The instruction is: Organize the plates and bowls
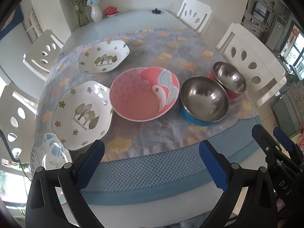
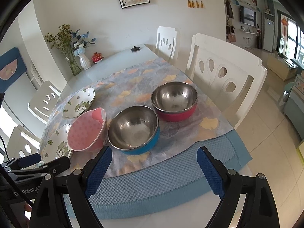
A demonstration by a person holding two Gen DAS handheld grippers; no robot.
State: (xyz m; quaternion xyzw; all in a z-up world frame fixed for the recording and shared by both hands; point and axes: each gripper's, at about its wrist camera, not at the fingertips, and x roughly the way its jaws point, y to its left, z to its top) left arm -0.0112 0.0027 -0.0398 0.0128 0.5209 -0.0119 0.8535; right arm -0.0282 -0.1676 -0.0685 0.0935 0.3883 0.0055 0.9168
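On the patterned cloth stand a pink bowl (image 1: pixel 144 93) (image 2: pixel 87 129), a steel bowl with a blue shell (image 1: pixel 204 100) (image 2: pixel 134 129) and a steel bowl with a red shell (image 1: pixel 229 79) (image 2: pixel 174 100). Two white hexagonal plates with tree prints lie to the left, one near (image 1: pixel 81 114) (image 2: pixel 58 146) and one farther back (image 1: pixel 104 57) (image 2: pixel 78 102). A blue-patterned plate (image 1: pixel 49 152) sits at the near left edge. My left gripper (image 1: pixel 152 163) hangs open over the blue mat, short of the dishes. My right gripper (image 2: pixel 153 169) is open too, just in front of the blue-shelled bowl.
A blue textured mat (image 1: pixel 152 171) (image 2: pixel 152 186) covers the table's near edge. White chairs (image 1: pixel 252 64) (image 2: pixel 224 72) line both sides. Vases with flowers (image 1: pixel 96 11) (image 2: pixel 84 60), a red lidded cup (image 1: pixel 111 10) and a small black lid (image 1: pixel 156 11) stand at the far end.
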